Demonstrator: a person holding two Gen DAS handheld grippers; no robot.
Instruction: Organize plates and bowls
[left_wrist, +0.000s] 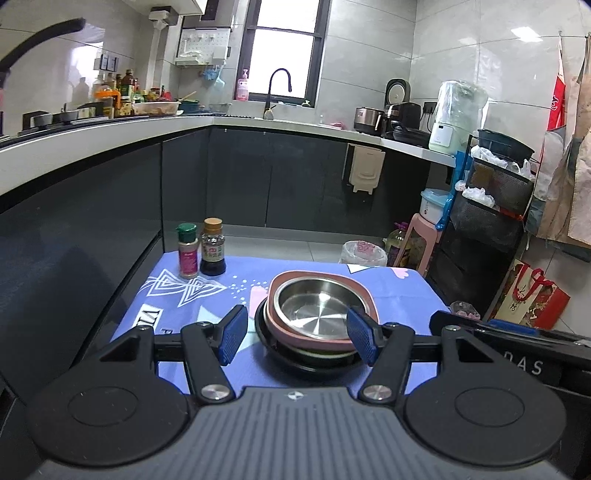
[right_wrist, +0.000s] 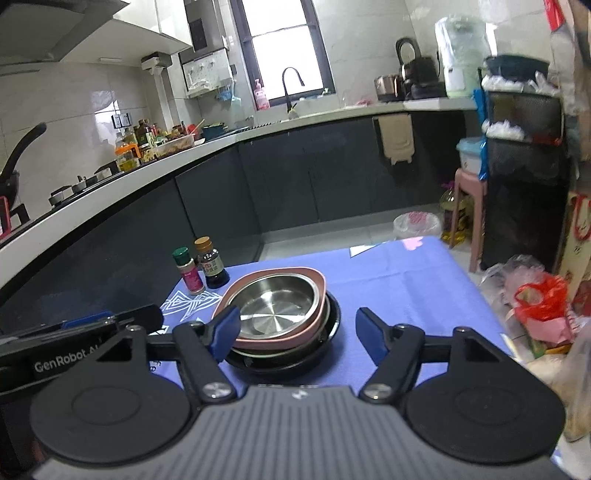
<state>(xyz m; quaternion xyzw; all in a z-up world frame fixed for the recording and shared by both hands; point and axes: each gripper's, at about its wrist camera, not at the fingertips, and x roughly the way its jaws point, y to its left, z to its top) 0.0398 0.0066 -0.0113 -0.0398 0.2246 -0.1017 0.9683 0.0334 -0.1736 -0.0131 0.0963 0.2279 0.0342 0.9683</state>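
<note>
A stack of dishes stands on the blue patterned tablecloth (left_wrist: 207, 317): a steel bowl (left_wrist: 317, 310) sits in a pink square plate (left_wrist: 364, 295), on a black plate (left_wrist: 310, 363). My left gripper (left_wrist: 297, 338) is open just in front of the stack, a blue pad (left_wrist: 232, 339) on each side of its near edge, touching nothing. In the right wrist view the same steel bowl (right_wrist: 277, 310), pink plate (right_wrist: 317, 280) and black plate (right_wrist: 328, 332) lie left of centre. My right gripper (right_wrist: 299, 338) is open and empty by the stack's near right edge.
Two seasoning bottles, green-capped (left_wrist: 188, 251) and dark soy (left_wrist: 213, 247), stand at the cloth's far left. A bin with a plastic bag (left_wrist: 364, 253), a pink stool (left_wrist: 424, 236) and a black rack (left_wrist: 487, 206) stand beyond the table's right. Plastic bags (right_wrist: 535, 302) lie at the right.
</note>
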